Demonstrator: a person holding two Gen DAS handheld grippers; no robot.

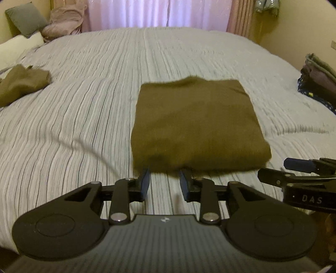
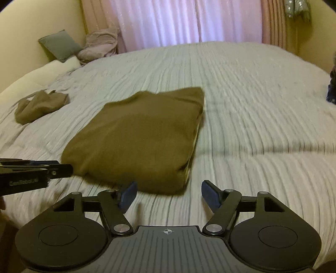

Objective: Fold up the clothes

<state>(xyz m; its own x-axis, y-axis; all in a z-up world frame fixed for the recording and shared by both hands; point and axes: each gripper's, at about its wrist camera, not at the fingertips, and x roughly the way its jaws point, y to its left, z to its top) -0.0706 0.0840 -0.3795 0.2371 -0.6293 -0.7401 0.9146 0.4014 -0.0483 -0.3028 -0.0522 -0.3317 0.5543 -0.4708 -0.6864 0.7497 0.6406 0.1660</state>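
Garment [image 1: 195, 121]: olive-brown, folded to a thick rectangle, flat on bed, approx. mid-bed toward the near edge. In right wrist view [image 2: 136, 136] stacked layers show along its right side.
Bed [image 1: 84, 117]: grey-white cover w/ thin dark stripes, lightly wrinkled.
Left gripper [image 1: 164, 182]: released, jaws apart w/ bare cover between them. Blue pads [image 1: 145, 183] just at garment's near edge; tips meet the hem line, contact can't be confirmed (motion blur). Nothing held.
Right gripper [image 2: 168, 195]: released, jaws wide apart. Left pad [image 2: 128, 196] just beside garment's near right corner; right pad over bare cover, clear of fabric. Nothing held.
Gripper relation: right unit seen at right edge of left wrist view [image 1: 302, 178], just beside garment's near right corner; left unit seen at left edge of right wrist view [image 2: 35, 170], tip at garment's near left corner.
2nd garment [image 1: 21, 84]: same olive tone, crumpled, unfolded, on bed far left, well apart from the folded one.
Stack [image 1: 319, 77]: folded dark items at bed's right edge.
Pillows [image 1: 25, 19]: grey one upright at far left by wall, cream one below it; pinkish bundle [image 1: 65, 21] beside them.
Curtains [image 1: 159, 12]: pale pink-white, behind bed.
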